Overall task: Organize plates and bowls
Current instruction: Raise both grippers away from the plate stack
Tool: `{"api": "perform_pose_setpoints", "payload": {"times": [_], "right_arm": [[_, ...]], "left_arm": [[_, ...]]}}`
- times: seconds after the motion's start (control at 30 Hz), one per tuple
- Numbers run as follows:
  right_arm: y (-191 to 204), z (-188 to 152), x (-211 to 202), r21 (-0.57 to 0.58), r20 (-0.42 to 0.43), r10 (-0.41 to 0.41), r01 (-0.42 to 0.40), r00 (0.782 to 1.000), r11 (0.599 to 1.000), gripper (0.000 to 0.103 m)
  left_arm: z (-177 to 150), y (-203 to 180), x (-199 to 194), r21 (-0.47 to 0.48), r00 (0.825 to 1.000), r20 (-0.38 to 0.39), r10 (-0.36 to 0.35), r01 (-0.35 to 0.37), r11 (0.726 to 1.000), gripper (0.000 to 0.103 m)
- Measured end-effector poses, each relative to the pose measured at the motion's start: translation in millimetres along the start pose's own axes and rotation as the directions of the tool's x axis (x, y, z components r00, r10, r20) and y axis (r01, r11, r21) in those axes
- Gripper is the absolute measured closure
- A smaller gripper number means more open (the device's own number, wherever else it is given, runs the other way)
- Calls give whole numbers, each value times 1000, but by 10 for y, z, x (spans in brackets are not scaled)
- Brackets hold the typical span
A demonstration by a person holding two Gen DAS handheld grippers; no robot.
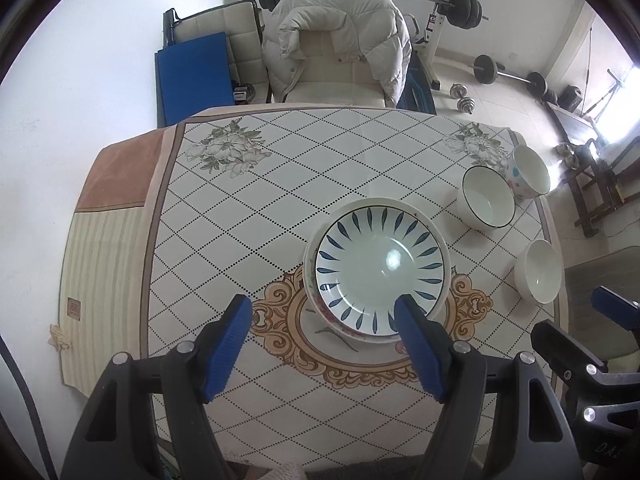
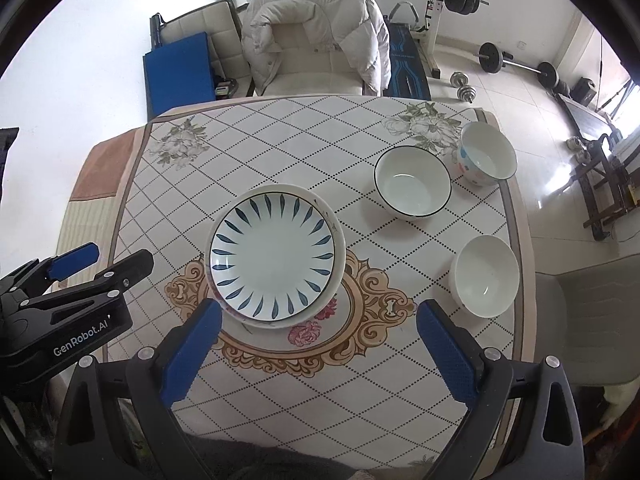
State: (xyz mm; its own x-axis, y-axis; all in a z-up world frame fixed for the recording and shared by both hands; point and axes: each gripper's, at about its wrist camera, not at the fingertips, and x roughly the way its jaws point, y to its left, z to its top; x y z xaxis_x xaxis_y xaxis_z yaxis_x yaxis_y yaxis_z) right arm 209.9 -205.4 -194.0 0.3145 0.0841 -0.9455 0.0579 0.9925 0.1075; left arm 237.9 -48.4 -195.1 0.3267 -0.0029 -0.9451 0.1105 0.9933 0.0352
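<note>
A blue-leaf plate (image 1: pixel 378 268) (image 2: pixel 276 266) lies on top of a larger floral plate (image 1: pixel 316 240) (image 2: pixel 320 308) at the table's middle. Three bowls stand to the right: a black-rimmed white bowl (image 1: pixel 488 196) (image 2: pixel 412 188), a dotted bowl (image 1: pixel 528 172) (image 2: pixel 486 154) behind it, and a plain white bowl (image 1: pixel 540 272) (image 2: pixel 484 276) nearer. My left gripper (image 1: pixel 324 312) is open and empty above the table, just in front of the plates. My right gripper (image 2: pixel 318 316) is open and empty, in front of the plates and left of the plain bowl.
The table (image 1: pixel 280 184) (image 2: pixel 280 140) has a patterned diamond-grid cloth. A chair with a white padded jacket (image 1: pixel 336 40) (image 2: pixel 316 28) stands at the far edge. Weights and a barbell rack (image 1: pixel 448 8) stand on the floor behind. The table's right edge is close to the bowls.
</note>
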Motion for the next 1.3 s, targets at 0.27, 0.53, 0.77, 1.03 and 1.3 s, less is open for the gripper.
{"api": "perform_pose_setpoints", "payload": {"times": [0.27,0.53,0.77,1.03,1.3], "right_arm": [[19,-231,-586,2,59,1,-1,998,1000,3],[168,-431,-1006,41,115,-37,32,993,999,3],[347,-582,-1255,60,149,-88,80,985,995,3],[456,-651,-1267,67,142,-94,85,985,994,3],[215,-595,-1187,84,171,-5,-9,985,996,3]], "left_arm": [[-166,19,-576,27,996,91,19,-22,999,31],[-316,127,-895,78,989,145,-17,6,997,31],[-442,219,-939,92,986,154,-63,49,995,6],[-522,223,-950,86,988,141,-66,54,995,6],[-427,-6,-967,66,973,231,-29,14,998,6]]}}
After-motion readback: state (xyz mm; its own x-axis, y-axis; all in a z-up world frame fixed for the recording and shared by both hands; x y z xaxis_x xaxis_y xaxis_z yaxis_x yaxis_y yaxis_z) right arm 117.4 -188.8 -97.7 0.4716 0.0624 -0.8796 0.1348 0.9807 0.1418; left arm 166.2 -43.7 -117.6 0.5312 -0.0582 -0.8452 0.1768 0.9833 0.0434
